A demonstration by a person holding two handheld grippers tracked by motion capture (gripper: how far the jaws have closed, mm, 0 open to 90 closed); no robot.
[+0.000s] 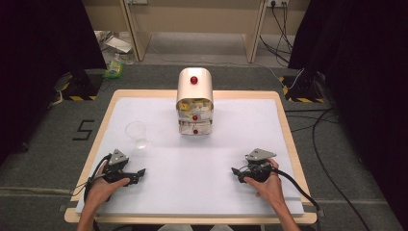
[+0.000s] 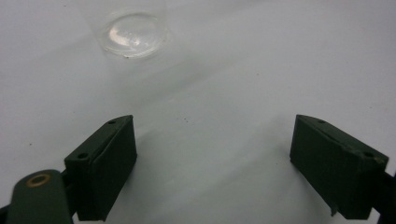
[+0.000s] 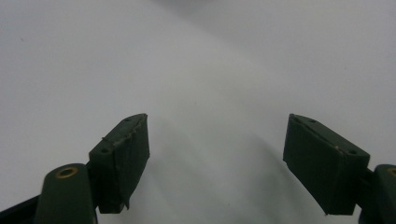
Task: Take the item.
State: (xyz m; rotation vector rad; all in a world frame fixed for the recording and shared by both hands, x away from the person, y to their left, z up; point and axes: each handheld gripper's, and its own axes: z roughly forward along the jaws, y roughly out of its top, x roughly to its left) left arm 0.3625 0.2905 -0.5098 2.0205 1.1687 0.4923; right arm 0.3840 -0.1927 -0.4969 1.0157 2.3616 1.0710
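Left gripper view is showing our left gripper (image 2: pixel 215 154) with its jaws standing wide apart and nothing between them but the bare white table (image 2: pixel 261 70). Just ahead of it, toward the far left of that picture, the round base of the clear cup (image 2: pixel 134 35) is glinting on the surface. We are judging that this cup is the thing nearest to our left hand and the likeliest to be picked up, so the jaws are probably being kept wide in readiness for its wall.

In the right gripper view we are seeing the right gripper (image 3: pixel 217 158) likewise spread wide and empty, looking along plain white board. From the high view both tools are resting low at the near edge, the left gripper (image 1: pixel 137 174) at the left and the right gripper (image 1: pixel 236 172) at the right, well apart, each in a hand (image 1: pixel 103 188).

Moving outward, the clear cup (image 1: pixel 137 134) is standing upright just beyond the left gripper, apart from it. Farther off, at the middle of the far side, a small metal cabinet (image 1: pixel 194 102) with red knobs is standing, its drawers seemingly stuffed with pale packets. Nothing is lying between the left gripper and the cup; the cabinet is sitting near the cup's right but clear of a straight reach.
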